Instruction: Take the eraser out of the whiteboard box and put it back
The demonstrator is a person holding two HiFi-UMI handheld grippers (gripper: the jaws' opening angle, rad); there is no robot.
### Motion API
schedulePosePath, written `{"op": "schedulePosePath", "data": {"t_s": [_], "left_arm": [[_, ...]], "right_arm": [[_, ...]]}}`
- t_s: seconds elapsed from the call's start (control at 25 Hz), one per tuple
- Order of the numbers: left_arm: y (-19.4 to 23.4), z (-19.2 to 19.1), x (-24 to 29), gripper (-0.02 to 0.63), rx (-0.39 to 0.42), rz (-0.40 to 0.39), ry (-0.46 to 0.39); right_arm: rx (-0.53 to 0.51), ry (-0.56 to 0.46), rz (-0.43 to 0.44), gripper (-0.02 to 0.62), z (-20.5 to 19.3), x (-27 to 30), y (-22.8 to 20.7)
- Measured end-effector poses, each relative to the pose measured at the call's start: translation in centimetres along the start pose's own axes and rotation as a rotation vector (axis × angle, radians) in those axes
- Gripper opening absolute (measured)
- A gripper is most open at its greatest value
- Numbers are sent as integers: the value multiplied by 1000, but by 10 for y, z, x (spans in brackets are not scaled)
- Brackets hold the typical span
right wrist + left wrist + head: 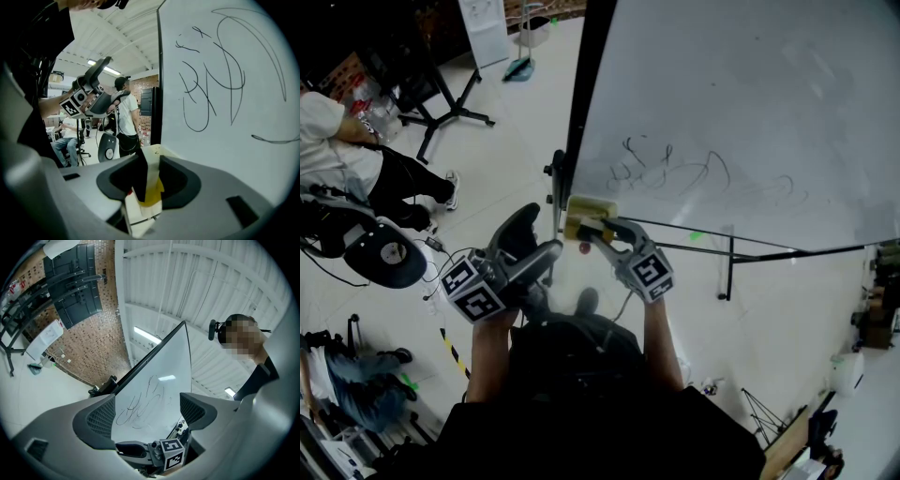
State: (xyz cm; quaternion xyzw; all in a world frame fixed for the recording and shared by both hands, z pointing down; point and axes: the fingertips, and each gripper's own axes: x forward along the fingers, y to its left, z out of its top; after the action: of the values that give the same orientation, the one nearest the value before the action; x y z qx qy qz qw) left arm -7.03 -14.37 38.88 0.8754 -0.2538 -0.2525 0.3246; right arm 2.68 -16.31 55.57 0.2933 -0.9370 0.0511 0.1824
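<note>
One eraser pinched by right hand-held gripper at whiteboard edge | left hand-held gripper spread

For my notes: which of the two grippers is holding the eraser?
The right gripper: its jaws clamp the eraser; the left gripper is open, empty.

Seated person beside black chair
</note>
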Motion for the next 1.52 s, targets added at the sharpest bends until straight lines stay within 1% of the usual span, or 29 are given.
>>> {"op": "schedulePosePath", "data": {"t_s": [0.24,0.48,0.8,0.88,0.92,1.04,1.24,1.52], "left_arm": [[2,-1,0,428,-1,0,1],[2,-2,0,428,-1,1,1],[0,-3,0,428,-2,2,4],[0,-4,0,428,-3,2,5],[0,-4,0,428,-3,2,6],[-1,-4,1,428,-3,1,5],[-2,-5,2,428,-4,2,9],[-7,-8,8,428,0,-1,20]], "right_arm": [[-14,12,-2,156,-2,1,0],[-55,29,-9,164,-5,2,2],[-61,61,-30,184,-12,4,2],[-70,63,-34,197,-11,4,2],[-75,66,-36,215,-11,4,2],[-90,77,-48,229,-11,4,2],[-78,58,-62,232,-6,-1,-3],[-19,-8,-51,232,4,-9,-5]]}}
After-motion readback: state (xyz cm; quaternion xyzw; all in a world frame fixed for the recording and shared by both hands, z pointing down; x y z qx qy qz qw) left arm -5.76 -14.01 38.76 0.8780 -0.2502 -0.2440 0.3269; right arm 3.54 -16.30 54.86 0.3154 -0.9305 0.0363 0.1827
